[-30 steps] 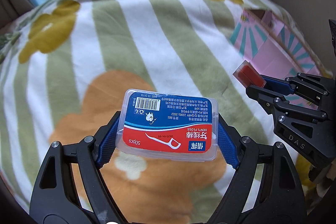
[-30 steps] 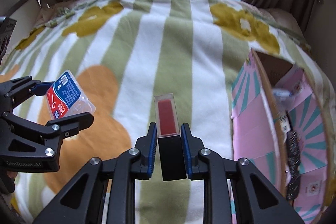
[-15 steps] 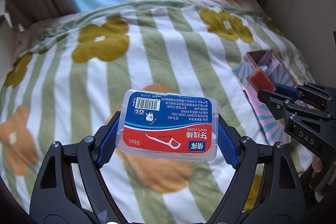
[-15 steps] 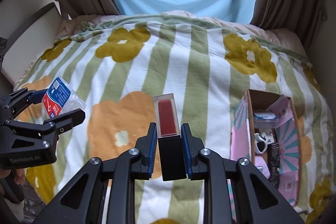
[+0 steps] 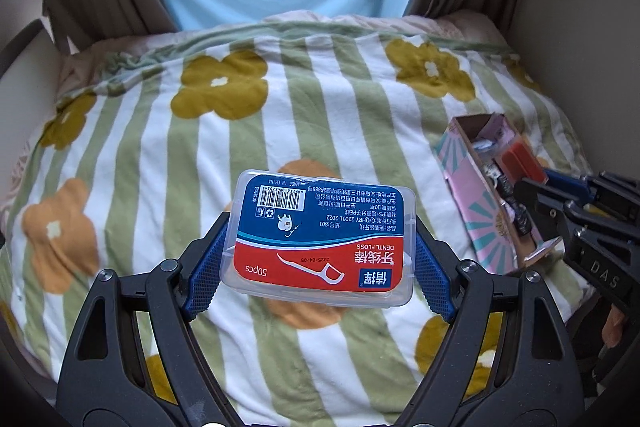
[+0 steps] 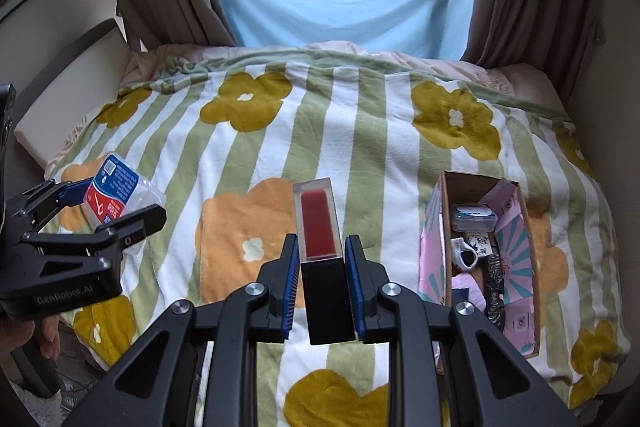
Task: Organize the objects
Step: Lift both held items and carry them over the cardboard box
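1. Over the bed's left side, the left gripper [image 5: 318,259] hangs above the blanket [image 5: 320,115], its fingers pinching a dental floss box [image 5: 320,239].
2. Centre, the right gripper [image 6: 322,287] pinches a red lipstick case [image 6: 320,227].
3. Rightward lies the open pink box [image 6: 516,267], seemingly part-filled.
4. Carrying stage, I judge; next, lower each item into it.

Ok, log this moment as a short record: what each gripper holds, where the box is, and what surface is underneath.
left gripper: shut on dental floss box, held in the air above the blanket
right gripper: shut on lipstick, clear cap pointing forward
pink cardboard box: open, lying on the blanket on the right side, already holding small items
surface: green-striped flowered blanket
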Demonstrator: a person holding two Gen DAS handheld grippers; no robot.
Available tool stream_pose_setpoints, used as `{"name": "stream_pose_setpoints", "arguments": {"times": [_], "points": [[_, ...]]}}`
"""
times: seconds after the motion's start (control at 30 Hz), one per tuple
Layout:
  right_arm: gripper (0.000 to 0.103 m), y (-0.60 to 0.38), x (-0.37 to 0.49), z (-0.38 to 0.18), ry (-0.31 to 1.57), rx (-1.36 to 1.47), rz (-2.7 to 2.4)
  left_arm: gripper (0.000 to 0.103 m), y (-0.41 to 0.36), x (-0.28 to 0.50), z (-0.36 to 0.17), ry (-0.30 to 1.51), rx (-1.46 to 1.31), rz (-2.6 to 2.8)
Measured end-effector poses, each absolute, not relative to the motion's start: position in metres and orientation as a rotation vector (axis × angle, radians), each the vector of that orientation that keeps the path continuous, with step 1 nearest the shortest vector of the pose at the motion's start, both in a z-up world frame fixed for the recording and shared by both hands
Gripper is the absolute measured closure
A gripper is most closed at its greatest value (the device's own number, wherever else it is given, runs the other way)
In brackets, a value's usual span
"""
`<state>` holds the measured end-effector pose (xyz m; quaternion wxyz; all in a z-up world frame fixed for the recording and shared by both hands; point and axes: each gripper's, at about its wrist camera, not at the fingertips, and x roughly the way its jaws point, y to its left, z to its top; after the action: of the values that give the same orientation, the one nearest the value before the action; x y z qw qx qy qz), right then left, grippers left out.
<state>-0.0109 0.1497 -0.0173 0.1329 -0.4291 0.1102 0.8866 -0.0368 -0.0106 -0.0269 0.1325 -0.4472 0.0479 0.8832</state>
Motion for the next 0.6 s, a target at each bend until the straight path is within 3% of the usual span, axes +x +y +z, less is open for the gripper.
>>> {"name": "stream_pose_setpoints", "arguments": {"times": [0.33,0.6], "points": [[0.082,0.179,0.020,-0.002,0.391,-1.152,2.507,0.022,0.035,-0.047,-0.001,0.194,-1.187,2.500],[0.082,0.232,0.053,-0.009,0.477,-1.102,2.372,0.022,0.118,-0.064,0.000,0.285,-1.129,2.357]]}}
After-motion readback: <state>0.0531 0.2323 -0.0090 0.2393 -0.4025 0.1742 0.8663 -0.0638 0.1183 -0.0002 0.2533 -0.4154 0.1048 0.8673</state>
